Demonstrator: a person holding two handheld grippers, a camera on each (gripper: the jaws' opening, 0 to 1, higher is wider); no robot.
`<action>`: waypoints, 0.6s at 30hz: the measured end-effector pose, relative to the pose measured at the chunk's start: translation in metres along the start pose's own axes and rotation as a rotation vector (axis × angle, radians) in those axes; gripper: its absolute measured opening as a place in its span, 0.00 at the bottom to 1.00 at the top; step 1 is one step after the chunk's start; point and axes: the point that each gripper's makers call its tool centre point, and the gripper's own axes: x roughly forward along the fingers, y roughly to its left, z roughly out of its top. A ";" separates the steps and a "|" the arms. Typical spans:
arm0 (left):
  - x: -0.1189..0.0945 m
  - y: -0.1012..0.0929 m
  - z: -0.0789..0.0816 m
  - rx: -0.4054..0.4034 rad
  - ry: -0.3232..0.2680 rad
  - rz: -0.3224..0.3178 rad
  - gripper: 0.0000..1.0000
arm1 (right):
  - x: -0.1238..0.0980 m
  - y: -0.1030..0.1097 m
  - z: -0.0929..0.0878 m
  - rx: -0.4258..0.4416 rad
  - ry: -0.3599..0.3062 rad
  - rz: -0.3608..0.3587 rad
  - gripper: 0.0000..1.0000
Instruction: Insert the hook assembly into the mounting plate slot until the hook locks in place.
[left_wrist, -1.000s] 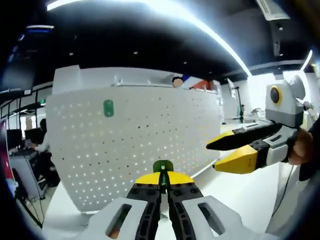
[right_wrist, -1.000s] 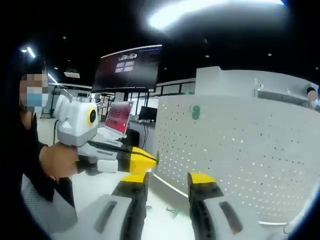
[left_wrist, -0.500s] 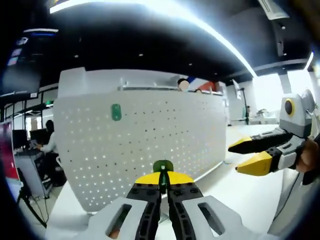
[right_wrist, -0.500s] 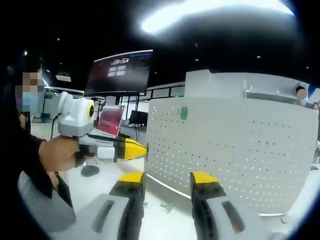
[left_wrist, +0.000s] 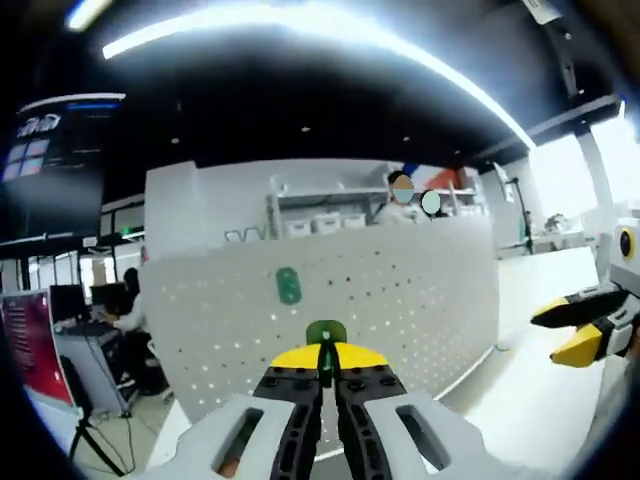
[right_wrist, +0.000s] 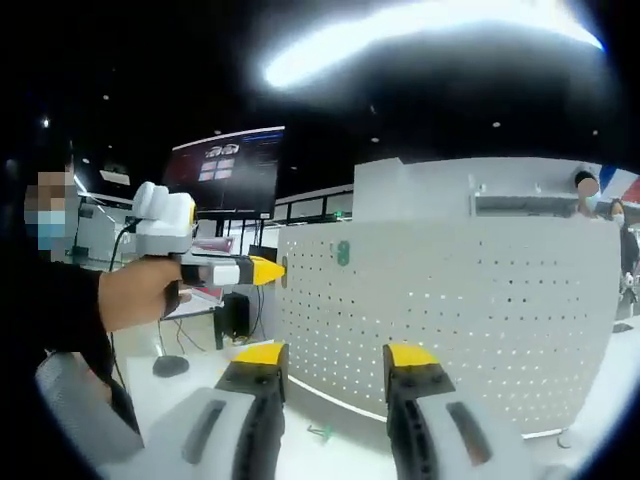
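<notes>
Left gripper (left_wrist: 322, 372): jaws pressed together on a small green hook assembly (left_wrist: 325, 335), whose rounded top stands just above the yellow jaw tips. Beyond it stands the white perforated mounting plate (left_wrist: 400, 300), upright on a white table (left_wrist: 520, 400); the held hook is apart from the plate. A second green hook (left_wrist: 288, 285) is already seated in the plate's upper left area. At the right edge of the left gripper view, the right gripper (left_wrist: 580, 325) points leftward, its yellow-tipped jaws apart with nothing between them.

Right gripper (right_wrist: 335, 365) in its own view: jaws spread wide, nothing held. Ahead lies the same mounting plate (right_wrist: 470, 300), with the seated hook (right_wrist: 343, 253) near its upper left corner. A small green piece (right_wrist: 320, 432) lies on the table (right_wrist: 190, 385) just in front of the plate's lower edge. To the left, a person's hand (right_wrist: 140, 292) holds the left gripper (right_wrist: 262, 270), its tip near the plate's left edge. A dark screen (right_wrist: 225, 180) hangs behind.
</notes>
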 end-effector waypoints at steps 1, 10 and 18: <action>0.002 0.004 0.002 -0.002 0.000 0.010 0.03 | -0.002 0.000 0.002 -0.006 -0.004 -0.003 0.36; 0.024 0.031 0.015 -0.008 0.011 0.088 0.03 | -0.003 -0.003 0.009 0.026 -0.017 -0.002 0.38; 0.049 0.038 0.027 0.015 0.010 0.099 0.03 | -0.004 -0.004 0.014 -0.004 -0.024 -0.003 0.39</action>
